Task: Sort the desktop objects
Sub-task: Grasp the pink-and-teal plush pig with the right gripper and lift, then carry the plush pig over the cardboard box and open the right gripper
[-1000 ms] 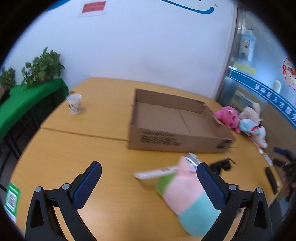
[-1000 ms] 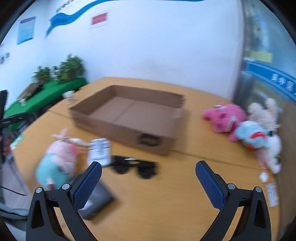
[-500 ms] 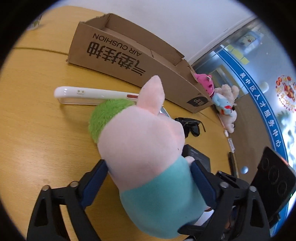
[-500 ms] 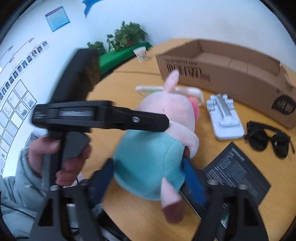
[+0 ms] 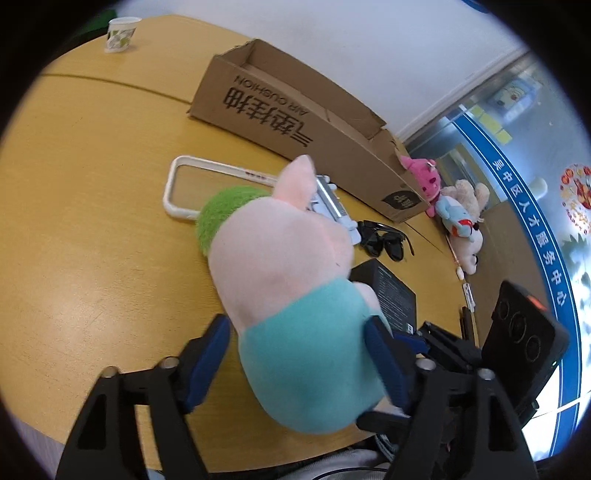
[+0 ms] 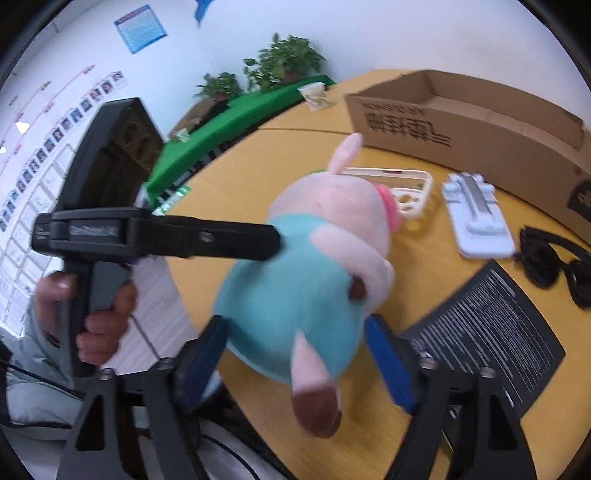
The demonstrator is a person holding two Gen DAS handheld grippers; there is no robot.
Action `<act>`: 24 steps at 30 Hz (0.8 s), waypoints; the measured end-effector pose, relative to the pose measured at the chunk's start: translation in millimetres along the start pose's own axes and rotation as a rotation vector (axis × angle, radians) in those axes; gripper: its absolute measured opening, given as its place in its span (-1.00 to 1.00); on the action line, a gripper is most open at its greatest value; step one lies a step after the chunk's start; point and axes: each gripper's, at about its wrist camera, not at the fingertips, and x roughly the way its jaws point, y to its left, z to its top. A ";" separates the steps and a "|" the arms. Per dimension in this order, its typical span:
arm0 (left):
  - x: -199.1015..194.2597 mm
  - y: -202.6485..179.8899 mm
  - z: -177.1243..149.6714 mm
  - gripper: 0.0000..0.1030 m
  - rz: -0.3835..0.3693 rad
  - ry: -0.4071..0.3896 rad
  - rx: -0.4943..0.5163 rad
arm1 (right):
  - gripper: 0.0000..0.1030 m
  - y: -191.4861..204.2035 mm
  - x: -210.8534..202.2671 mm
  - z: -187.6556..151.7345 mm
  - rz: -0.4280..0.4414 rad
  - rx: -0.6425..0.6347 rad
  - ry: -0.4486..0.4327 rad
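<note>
A plush pig (image 5: 280, 266) in a teal dress lies on the yellow table near its front edge. My left gripper (image 5: 299, 362) reaches down over it with the jaws closing, and the blue pads press the teal body from both sides. My right gripper (image 6: 295, 362) comes at the same pig (image 6: 306, 280) from the other side. Its jaws are opening, the pads standing just off the body. The left gripper's black finger (image 6: 221, 238) shows side-on against the toy, held by a hand (image 6: 96, 306). An open cardboard box (image 5: 295, 122) stands behind.
Beside the pig lie a white phone case (image 5: 177, 184), a white stand (image 6: 476, 218), black sunglasses (image 6: 554, 258) and a flat black box (image 6: 487, 317). More plush toys (image 5: 458, 218) sit right of the box. A paper cup (image 5: 120, 33) stands far back.
Both grippers dropped from above the table onto the plush pig. Their jaws, wide and empty before, now flank its teal body. The right gripper swung left towards the pig.
</note>
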 end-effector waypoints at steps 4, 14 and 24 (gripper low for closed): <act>23.8 7.8 8.8 0.63 -0.107 0.066 -0.028 | 0.66 -0.5 8.4 -1.3 0.043 0.013 0.017; 6.3 -31.5 36.5 0.51 -0.064 -0.025 0.142 | 0.27 1.9 11.3 30.2 0.042 -0.008 -0.010; -69.9 -146.6 165.2 0.51 -0.128 -0.337 0.506 | 0.26 3.7 -110.8 144.8 -0.147 -0.177 -0.335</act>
